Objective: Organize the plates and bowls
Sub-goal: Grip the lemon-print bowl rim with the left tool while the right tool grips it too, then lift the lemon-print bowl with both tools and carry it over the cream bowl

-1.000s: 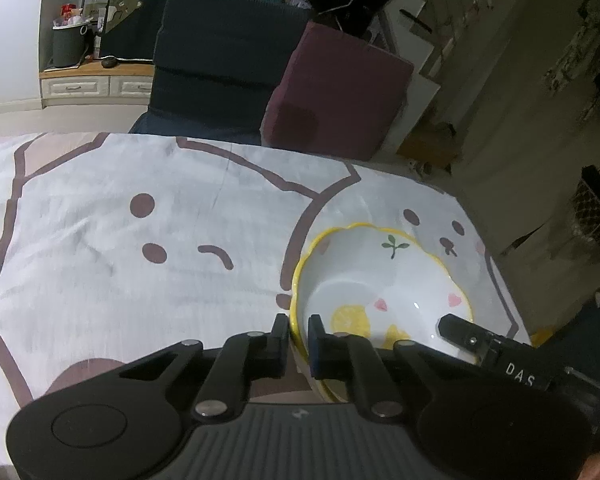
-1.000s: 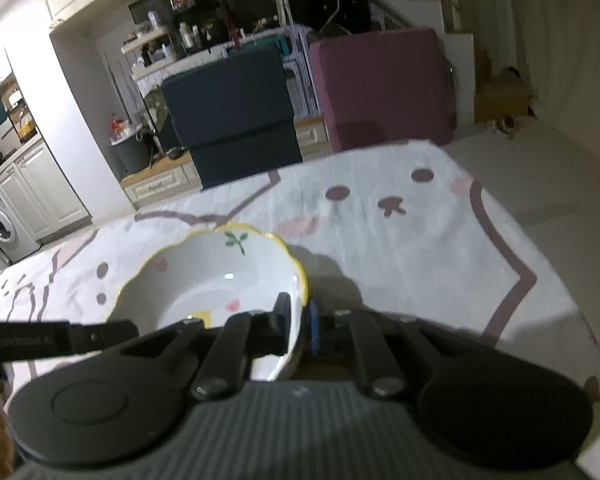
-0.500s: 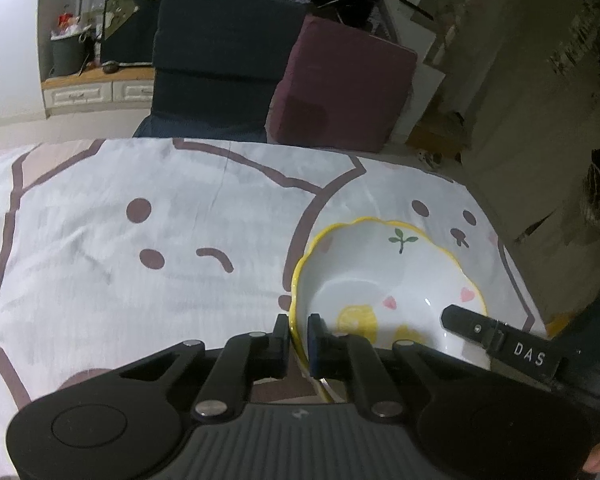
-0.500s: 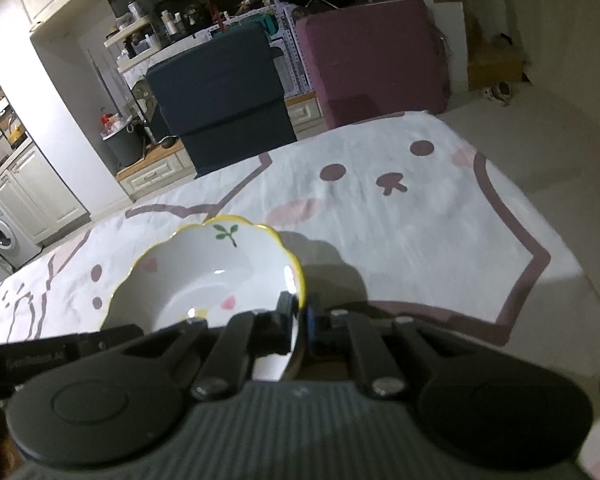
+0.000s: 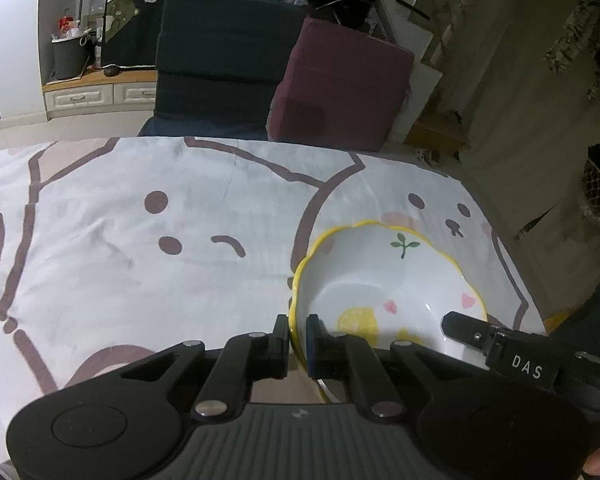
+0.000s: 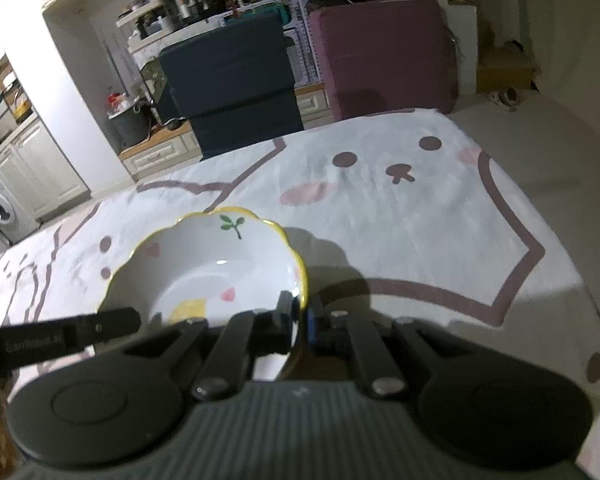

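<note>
Bowl (image 5: pixel 388 280) carried over the worktop (image 5: pixel 140 240): left gripper (image 5: pixel 298 336) and right gripper (image 6: pixel 300 316) each clamped on opposite rim edges. Next: level set-down, both releasing together.

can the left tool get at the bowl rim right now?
Yes, it already has it: the left tool is shut on the bowl at its near-left rim, one finger inside, one outside. The right tool grips the opposite rim.

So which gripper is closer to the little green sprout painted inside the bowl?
Neither clearly: both clamp the bowl rim on the near side, opposite the sprout. Left gripper holds the left rim, right gripper the right rim.
</note>
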### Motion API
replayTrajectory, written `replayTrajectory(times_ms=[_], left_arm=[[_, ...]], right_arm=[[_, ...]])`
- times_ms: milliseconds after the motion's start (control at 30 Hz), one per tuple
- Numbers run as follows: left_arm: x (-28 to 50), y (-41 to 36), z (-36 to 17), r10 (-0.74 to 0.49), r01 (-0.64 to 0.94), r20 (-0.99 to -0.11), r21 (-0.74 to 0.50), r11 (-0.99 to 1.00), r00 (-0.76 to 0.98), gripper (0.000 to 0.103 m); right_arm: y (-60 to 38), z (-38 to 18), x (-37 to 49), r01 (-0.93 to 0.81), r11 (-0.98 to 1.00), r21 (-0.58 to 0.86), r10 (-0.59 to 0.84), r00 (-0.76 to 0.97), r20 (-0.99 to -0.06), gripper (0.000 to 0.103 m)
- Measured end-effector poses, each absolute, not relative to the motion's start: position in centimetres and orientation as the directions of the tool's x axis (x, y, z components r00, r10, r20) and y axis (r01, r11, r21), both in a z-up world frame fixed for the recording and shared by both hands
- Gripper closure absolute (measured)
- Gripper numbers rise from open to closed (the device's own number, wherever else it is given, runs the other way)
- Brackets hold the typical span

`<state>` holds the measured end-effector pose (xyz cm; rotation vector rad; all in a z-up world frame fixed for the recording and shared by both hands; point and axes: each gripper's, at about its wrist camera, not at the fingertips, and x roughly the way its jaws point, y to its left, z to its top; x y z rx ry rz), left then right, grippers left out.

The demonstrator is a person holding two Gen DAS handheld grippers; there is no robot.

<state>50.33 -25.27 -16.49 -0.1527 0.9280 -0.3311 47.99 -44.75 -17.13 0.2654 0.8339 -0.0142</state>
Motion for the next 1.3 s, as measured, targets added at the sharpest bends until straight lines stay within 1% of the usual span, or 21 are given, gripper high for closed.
replayTrajectory(times_ms=[433, 633, 1300], left_arm=[[45.8, -23.4, -14.0, -0.360, 0.215, -0.754, -0.289, 0.933, 0.550, 0.095], [43.3, -22.3, -12.5, -0.359, 0.219, -0.749, -0.285, 0.933, 0.556, 0.095], [34.0, -15.1, -7.6, -0.348, 0.199, -0.717, -0.287, 0.937, 0.604, 0.096]], right_arm=[[-43.0, -15.1, 44.1, 0.087, 0.978, 0.187, 0.083, 0.665, -0.743, 0.094], [-42.3, -14.3, 42.0, 0.094, 0.976, 0.195, 0.084, 0.666, -0.741, 0.094], [-36.7, -10.4, 33.9, 0.057, 0.976, 0.209, 0.111, 0.697, -0.709, 0.094]])
